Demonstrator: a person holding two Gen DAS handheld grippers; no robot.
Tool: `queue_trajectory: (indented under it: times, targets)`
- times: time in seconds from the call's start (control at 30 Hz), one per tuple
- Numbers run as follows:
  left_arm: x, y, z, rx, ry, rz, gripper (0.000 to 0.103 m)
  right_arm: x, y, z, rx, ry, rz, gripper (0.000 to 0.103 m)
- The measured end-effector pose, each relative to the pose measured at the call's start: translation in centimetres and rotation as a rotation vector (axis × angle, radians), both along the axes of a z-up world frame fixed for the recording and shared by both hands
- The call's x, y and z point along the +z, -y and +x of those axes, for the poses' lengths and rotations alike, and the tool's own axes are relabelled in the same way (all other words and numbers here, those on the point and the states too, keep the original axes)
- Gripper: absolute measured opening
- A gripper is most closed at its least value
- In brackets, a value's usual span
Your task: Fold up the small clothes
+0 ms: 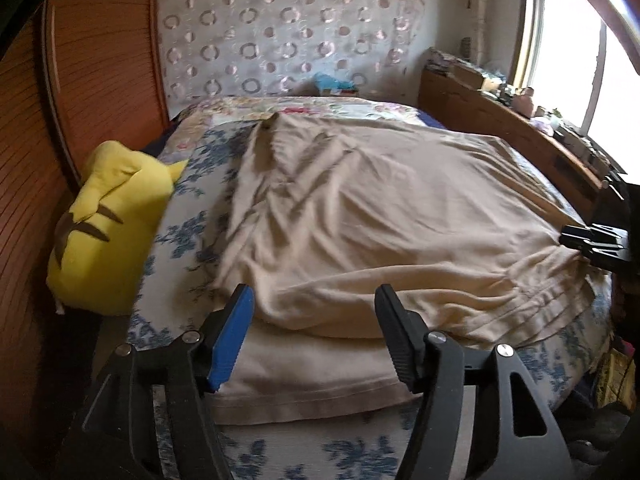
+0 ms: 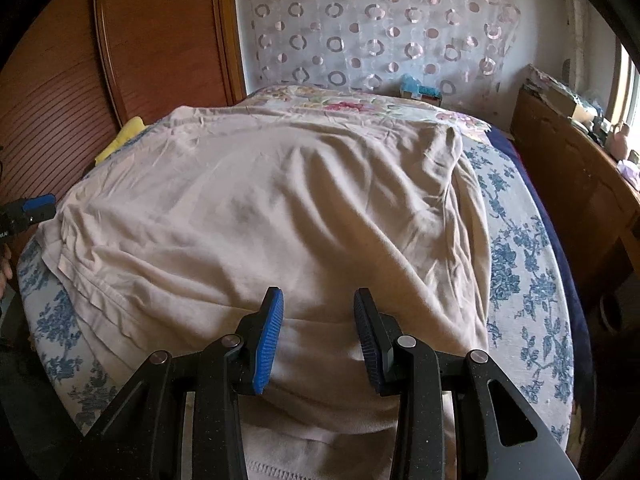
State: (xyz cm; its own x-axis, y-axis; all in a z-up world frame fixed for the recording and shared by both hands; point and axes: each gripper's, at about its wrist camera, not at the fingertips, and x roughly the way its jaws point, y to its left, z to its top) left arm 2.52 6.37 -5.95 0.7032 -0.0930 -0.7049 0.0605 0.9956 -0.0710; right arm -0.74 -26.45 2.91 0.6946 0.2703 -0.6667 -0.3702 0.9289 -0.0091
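Note:
A beige garment lies spread and wrinkled on the bed, its near edge folded over into a thicker layer. It also shows in the right wrist view. My left gripper is open, its fingers just above the garment's near edge, holding nothing. My right gripper is open over the garment's near hem, holding nothing. The right gripper shows at the far right of the left wrist view; the left gripper shows at the far left of the right wrist view.
The bed has a blue floral cover. A yellow plush pillow lies at the bed's left edge beside a wooden sliding door. A cluttered wooden headboard shelf runs along the right under a window.

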Motion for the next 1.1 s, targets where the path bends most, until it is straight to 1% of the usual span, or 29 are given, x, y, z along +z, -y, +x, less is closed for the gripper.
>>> queue_trajectory:
  times: [0.13, 0.27, 0.53, 0.67, 0.77, 0.87, 0.97, 1.0, 1.03, 1.1]
  targets:
    - [-0.3, -0.9, 0.2, 0.033, -0.005, 0.012, 0.064, -0.3, -0.2, 0.3, 0.005, -0.009, -0.010, 0.038]
    - [-0.4, -1.5, 0.5, 0.051, -0.010, 0.034, 0.064, -0.5, -0.4, 0.4, 0.008, -0.004, -0.010, 0.040]
    - [-1.1, -3.1, 1.0, 0.095, -0.023, 0.036, 0.064, -0.6, -0.5, 0.0, 0.006, 0.005, -0.016, 0.042]
    - [-1.7, -3.8, 1.2, 0.112, -0.037, 0.031, 0.064, -0.7, -0.5, 0.0, 0.010, 0.005, -0.019, 0.044]
    - [-2.2, -4.2, 1.3, 0.114, -0.050, 0.013, 0.064, -0.7, -0.6, 0.1, 0.010, 0.005, -0.020, 0.044]
    - [-2.4, -4.3, 1.0, 0.109, -0.050, -0.015, 0.064, -0.7, -0.5, 0.1, 0.010, 0.004, -0.019, 0.045]
    - [-2.3, -4.1, 1.0, 0.105, -0.042, -0.026, 0.064, -0.7, -0.5, 0.1, 0.010, 0.004, -0.018, 0.045]
    - [-2.2, -4.1, 1.1, 0.103, -0.041, -0.024, 0.062, -0.7, -0.5, 0.1, 0.011, 0.004, -0.018, 0.045]
    - [-2.2, -4.0, 1.2, 0.098, -0.039, -0.022, 0.056, -0.7, -0.5, 0.1, 0.011, 0.004, -0.019, 0.045]
    - [-2.2, -4.0, 1.5, 0.095, -0.042, -0.021, 0.053, -0.7, -0.5, 0.1, 0.011, 0.004, -0.019, 0.045]
